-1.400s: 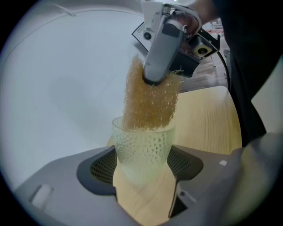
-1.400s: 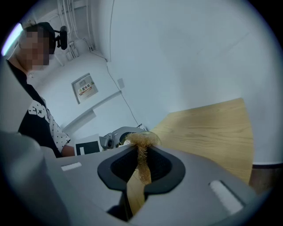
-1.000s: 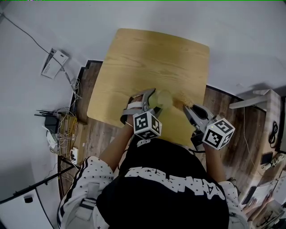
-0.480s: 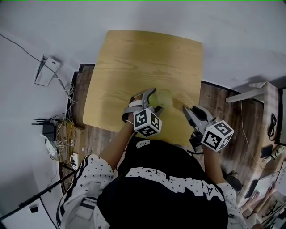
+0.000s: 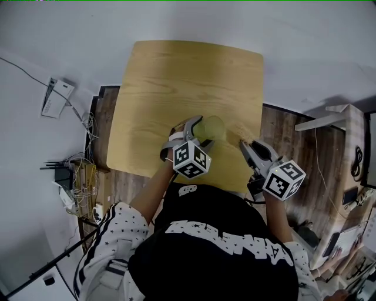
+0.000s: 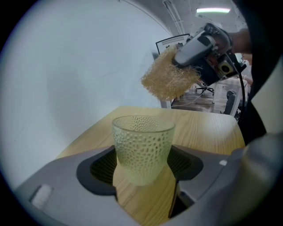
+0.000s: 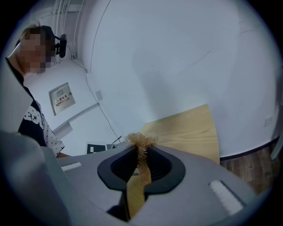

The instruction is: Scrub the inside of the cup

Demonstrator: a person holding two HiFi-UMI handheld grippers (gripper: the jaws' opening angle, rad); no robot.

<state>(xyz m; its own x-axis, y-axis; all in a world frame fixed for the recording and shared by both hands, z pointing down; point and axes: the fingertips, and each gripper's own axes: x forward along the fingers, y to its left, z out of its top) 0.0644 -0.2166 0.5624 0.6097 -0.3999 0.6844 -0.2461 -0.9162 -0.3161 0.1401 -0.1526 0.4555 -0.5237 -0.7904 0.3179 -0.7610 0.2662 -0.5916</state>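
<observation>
While left gripper (image 5: 202,131) pinches cup (image 5: 212,126) over the wood table (image 5: 176,76), right gripper (image 5: 245,144) clamps scrubber (image 6: 170,79); white wall (image 6: 66,79), plank floor (image 5: 291,136), cables (image 5: 85,170) left

You are in an office workroom.
Your small wooden table (image 5: 188,88) stands by bare white walls (image 5: 294,35) on a wood-plank floor (image 5: 288,147). A router (image 5: 60,171) and tangled cables (image 5: 87,169) lie at the wall. Behind you are a monitor (image 6: 172,42), office chairs (image 6: 230,99) and a ceiling strip light (image 6: 214,9).

Scrubber (image 6: 170,79) right of the cup (image 6: 142,145), over the table (image 5: 188,76).
</observation>
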